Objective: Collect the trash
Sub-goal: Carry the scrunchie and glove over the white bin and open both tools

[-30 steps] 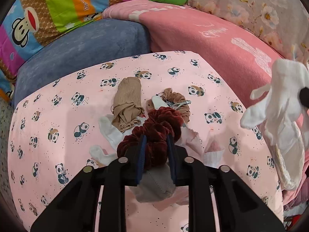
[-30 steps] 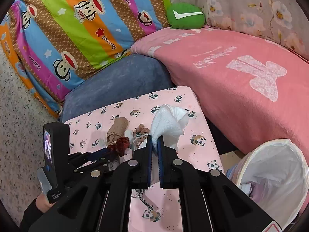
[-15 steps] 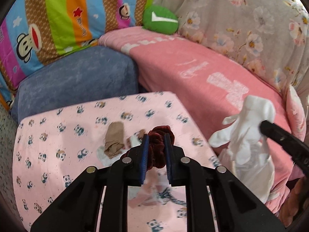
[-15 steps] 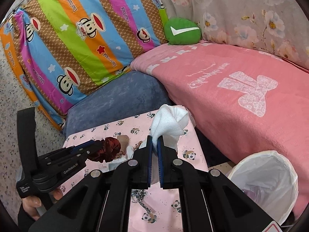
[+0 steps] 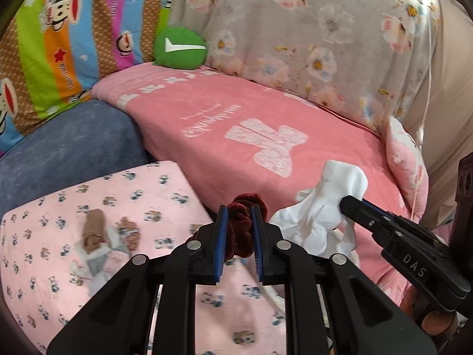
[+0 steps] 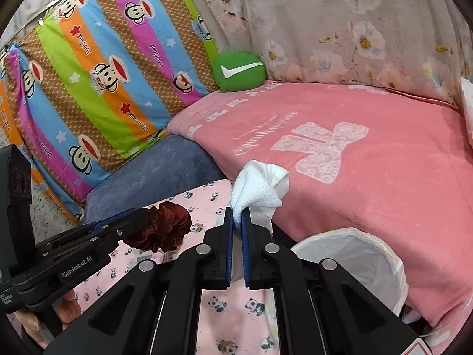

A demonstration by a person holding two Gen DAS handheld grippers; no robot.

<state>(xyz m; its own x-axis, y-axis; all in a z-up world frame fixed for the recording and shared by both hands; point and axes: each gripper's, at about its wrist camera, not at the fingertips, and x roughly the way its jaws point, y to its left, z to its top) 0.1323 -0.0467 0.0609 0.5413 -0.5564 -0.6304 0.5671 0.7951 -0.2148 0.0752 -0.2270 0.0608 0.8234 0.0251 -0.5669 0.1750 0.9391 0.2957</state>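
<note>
My left gripper (image 5: 239, 216) is shut on a dark red velvet scrunchie (image 5: 241, 230), lifted above the panda-print table (image 5: 44, 281); it also shows in the right wrist view (image 6: 165, 230). My right gripper (image 6: 236, 219) is shut on a white cloth (image 6: 258, 186), held in the air near the white-lined trash bin (image 6: 369, 263); the cloth also shows in the left wrist view (image 5: 322, 213). A small pile of trash stays on the table: a beige sock (image 5: 93, 230), a brown scrunchie (image 5: 130, 230) and pale scraps (image 5: 94, 263).
A pink blanket (image 6: 369, 159) covers the couch to the right. A blue cushion (image 6: 153, 174), striped monkey pillows (image 6: 97, 77) and a green pillow (image 6: 238, 71) lie behind the table. A floral cloth (image 5: 310, 35) hangs at the back.
My left gripper has lifted the red scrunchie off the pile and swung up and right toward the right gripper. My right gripper has carried the white cloth up, closer to the bin.
</note>
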